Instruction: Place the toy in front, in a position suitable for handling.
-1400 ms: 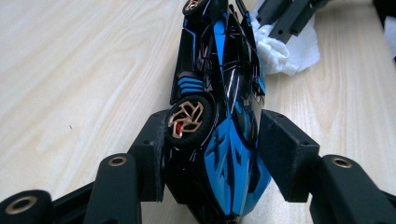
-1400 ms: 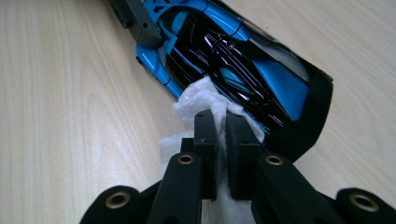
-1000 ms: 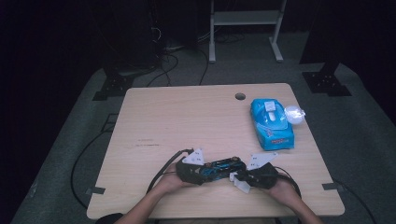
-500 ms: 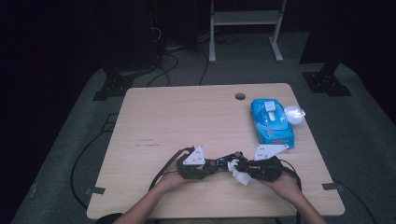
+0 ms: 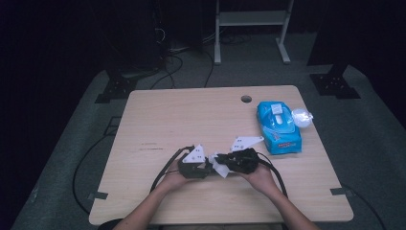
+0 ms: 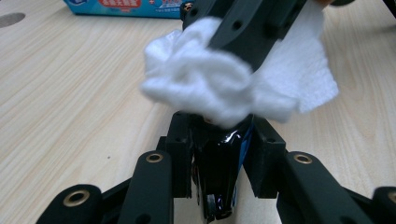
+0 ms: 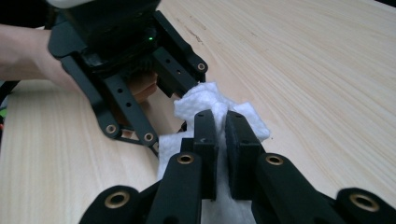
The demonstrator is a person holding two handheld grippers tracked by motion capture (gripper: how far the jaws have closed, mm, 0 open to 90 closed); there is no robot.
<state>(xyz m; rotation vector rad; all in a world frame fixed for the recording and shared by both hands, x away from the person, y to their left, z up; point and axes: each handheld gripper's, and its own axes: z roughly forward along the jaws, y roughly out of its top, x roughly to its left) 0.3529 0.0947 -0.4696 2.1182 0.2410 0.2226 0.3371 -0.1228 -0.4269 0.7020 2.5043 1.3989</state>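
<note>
- High view: I hold my left gripper and my right gripper nose to nose near the front edge of the wooden table, my forearms coming in from the bottom of the view
- Between the two grippers sits a crumpled white wipe, touching both of them; each gripper carries a grey three-cornered plate on top and trails a dark cable across the tabletop
- A blue pack of wipes lies well apart toward the right edge of the table, with a small clear plastic piece just beside its far right corner; a round hole marks the table near its far edge
- Left gripper view: my own jaws are closed most of the way onto a small glossy dark object with a strip of blue along one side, gripped between the pads; I cannot tell what it is
- Just above it the white wipe is bunched into a wad and pressed against the dark object's top, with my right gripper coming down from the top of the view and holding the wipe; a strip of the blue pack shows at the far edge
- Right gripper view: my jaws stand nearly together, pinching the white wipe, which spreads out beyond and beneath them
- My left gripper faces me, its tips touching the wipe, with my left hand behind it
</note>
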